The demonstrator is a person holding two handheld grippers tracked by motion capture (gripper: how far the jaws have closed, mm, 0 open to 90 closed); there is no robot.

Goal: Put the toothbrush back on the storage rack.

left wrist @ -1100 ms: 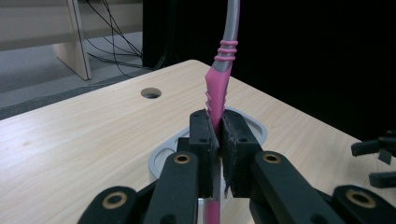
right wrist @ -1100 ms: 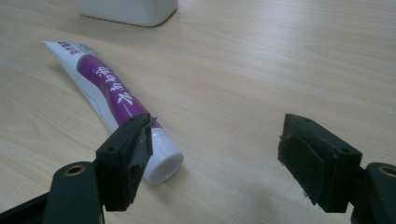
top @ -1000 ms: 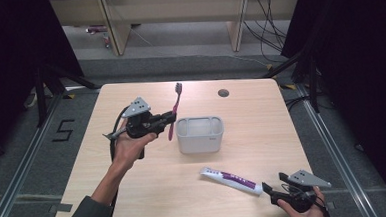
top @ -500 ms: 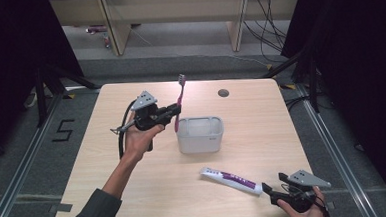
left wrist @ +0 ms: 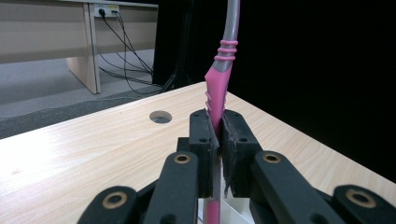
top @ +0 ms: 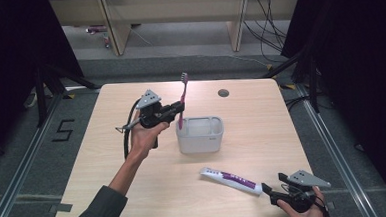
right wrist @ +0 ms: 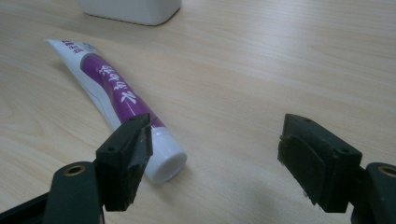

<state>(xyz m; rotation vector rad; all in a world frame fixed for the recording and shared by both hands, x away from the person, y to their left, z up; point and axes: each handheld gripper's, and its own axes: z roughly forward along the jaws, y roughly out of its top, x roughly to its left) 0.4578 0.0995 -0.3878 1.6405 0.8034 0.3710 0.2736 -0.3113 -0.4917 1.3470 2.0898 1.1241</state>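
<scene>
At the bottom right of the high view, your right gripper (top: 266,190) rests low at the near edge of the table (top: 104,173), its jaws spread wide with nothing between them. In the right gripper view the two black jaws stand far apart; the left one sits just beside the white cap of the toothpaste tube (right wrist: 112,95), which lies flat on the wood and runs off toward the upper left of that frame.

In the high view the toothpaste tube (top: 231,179) lies lower right of centre, its cap end pointing at your right gripper and its tail end toward the white container (top: 200,134) at the middle of the table.

Left of centre, your left hand (top: 143,136) holds the left gripper (top: 180,108) above the table, jaws clamped narrow on the pink toothbrush (top: 182,96). The brush stands nearly upright, bristled head at the top, its lower end over the left rim of the container; whether it touches the rim cannot be told. In the left gripper view the pads press the pink handle of the toothbrush (left wrist: 219,88) from both sides, the grey neck rising out of the top of the frame.

Farther back, near the upper right of the tabletop, is a round hole (top: 223,93).
</scene>
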